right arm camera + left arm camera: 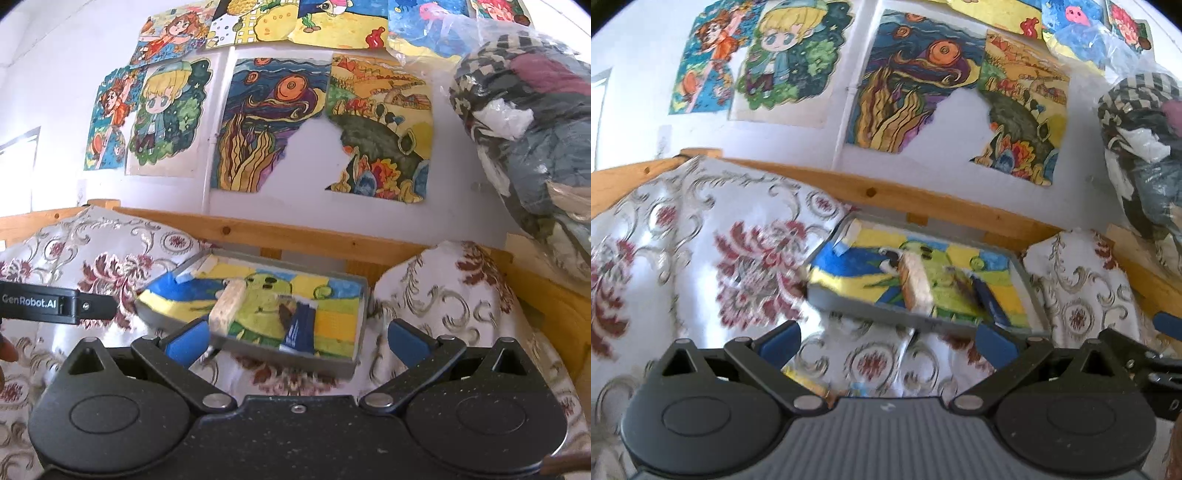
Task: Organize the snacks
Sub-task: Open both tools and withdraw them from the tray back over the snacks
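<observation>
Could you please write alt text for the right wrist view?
The open right gripper faces a grey tray holding a pale snack bar and a blue packet, on a floral cloth. Drawings cover the wall behind.

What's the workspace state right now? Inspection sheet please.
Surface: floral cloth, rumpled, over a wooden frame.
Job's things: grey tray lined with a drawing; beige snack bar and dark blue packet inside.
Clutter: clear bag of clothes at right.
Grippers: left gripper open, empty; right gripper open, empty, near tray.
Cables: nothing seen.
Surroundings: wall with children's drawings.
</observation>
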Tool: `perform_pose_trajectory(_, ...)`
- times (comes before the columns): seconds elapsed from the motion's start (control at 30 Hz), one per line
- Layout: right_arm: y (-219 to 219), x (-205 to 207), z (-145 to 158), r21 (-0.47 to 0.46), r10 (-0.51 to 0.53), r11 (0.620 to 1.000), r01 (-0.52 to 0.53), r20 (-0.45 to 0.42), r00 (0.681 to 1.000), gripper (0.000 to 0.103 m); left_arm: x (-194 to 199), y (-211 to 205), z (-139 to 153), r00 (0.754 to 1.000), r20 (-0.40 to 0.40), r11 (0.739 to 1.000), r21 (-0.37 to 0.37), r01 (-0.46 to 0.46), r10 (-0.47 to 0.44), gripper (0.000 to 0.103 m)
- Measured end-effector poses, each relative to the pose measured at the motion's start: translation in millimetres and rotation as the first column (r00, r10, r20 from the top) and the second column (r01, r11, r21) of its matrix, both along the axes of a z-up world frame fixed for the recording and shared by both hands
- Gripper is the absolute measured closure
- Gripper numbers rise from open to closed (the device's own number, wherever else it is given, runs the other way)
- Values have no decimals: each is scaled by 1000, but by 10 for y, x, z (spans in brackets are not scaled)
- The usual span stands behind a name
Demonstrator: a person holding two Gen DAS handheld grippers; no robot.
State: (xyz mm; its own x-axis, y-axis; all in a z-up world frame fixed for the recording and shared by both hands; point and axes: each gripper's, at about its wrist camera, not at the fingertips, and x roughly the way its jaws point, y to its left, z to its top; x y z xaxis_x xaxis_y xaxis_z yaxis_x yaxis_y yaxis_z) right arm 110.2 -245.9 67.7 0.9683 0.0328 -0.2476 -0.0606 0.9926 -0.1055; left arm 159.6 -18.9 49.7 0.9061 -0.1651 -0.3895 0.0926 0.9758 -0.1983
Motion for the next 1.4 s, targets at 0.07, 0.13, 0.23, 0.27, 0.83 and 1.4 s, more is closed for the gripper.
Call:
perform_pose_trajectory(0.07, -10, -103, -51, 9, -6, 1000, 7, -16, 1000, 1, -113, 22, -77, 1000, -14, 1000, 0, -10, 10, 0)
perform_pose_trajectory(0.13, -15, -186, -107, 17, -15, 1000, 16, -33, 999, 1, -196, 34, -140, 999, -29, 1000, 5, -12, 12, 0)
perform_pose_trajectory(0.23, -8, -305, -201, 21, -22, 1000, 23, -57, 998, 1, -325, 41, -232, 999, -52, 1000, 26, -6, 8, 1)
perform_pose_trajectory(0.27, -4, -339, -224, 20, -23, 1000, 25, -64, 998, 1, -365, 44, -258, 998, -57, 999, 33, -2, 4, 0)
perform_pose_trajectory(0.83, 13, -604, -585, 57, 23, 998, -10, -243, 970, 1, -679, 60, -626, 983, -184, 994, 110, 19, 2, 0)
perform_pose_trajectory(1.4, 150, -493, -776, 51, 77, 997, -64, -315, 946, 1, -679, 78, -797, 966, -256, 992, 130, -9, 42, 0)
